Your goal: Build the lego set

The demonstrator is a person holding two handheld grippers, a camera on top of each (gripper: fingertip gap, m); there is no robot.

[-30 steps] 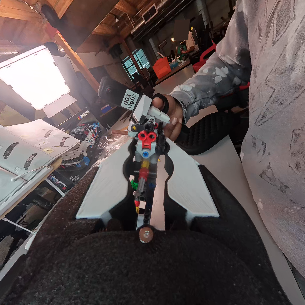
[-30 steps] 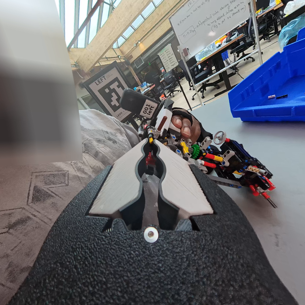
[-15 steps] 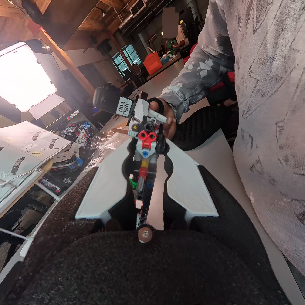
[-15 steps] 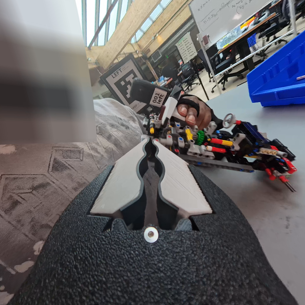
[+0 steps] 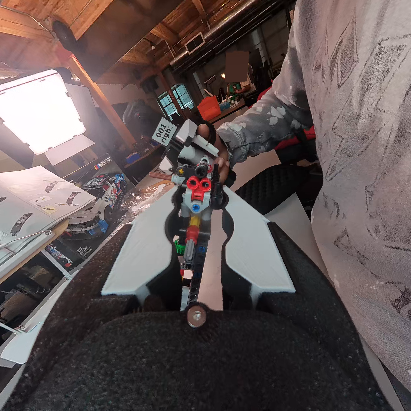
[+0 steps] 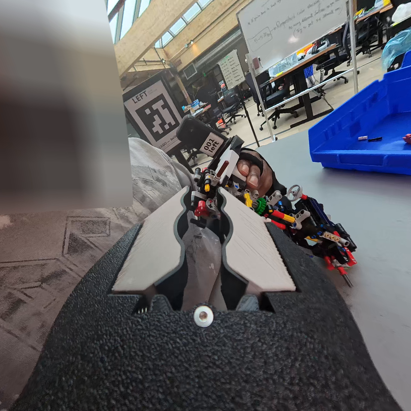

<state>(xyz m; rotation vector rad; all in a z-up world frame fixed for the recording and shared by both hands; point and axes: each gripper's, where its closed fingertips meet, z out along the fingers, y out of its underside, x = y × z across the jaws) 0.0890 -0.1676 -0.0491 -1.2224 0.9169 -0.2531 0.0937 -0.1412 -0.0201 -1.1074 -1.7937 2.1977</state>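
Observation:
The lego assembly [image 5: 195, 233] is a long black, grey, red and yellow car frame. My left gripper [image 5: 199, 195] is shut on it, and the frame runs lengthwise between the white fingers. In the right wrist view the assembly [image 6: 289, 218] slopes down to the grey table [image 6: 367, 222] at its far end. My right gripper [image 6: 204, 192] has its fingertips against both sides of the raised end, at a red and grey piece [image 6: 203, 205]. The left gripper's white finger [image 6: 230, 159] and the hand holding it show just behind. The right gripper [image 5: 195, 142] faces me in the left wrist view.
A blue bin [image 6: 355, 124] with a few loose parts stands at the right on the table. An open instruction booklet [image 5: 33, 200], the set's box [image 5: 100, 193] and a bright lamp panel [image 5: 37, 111] are on the left. The person's torso [image 5: 355, 178] is close on the right. The left gripper's tips are roughly 5 centimetres from the right gripper's.
The right gripper's jaws were nearly together and drew back from the assembly. They now stand wider, around its raised end. The left gripper has kept its hold.

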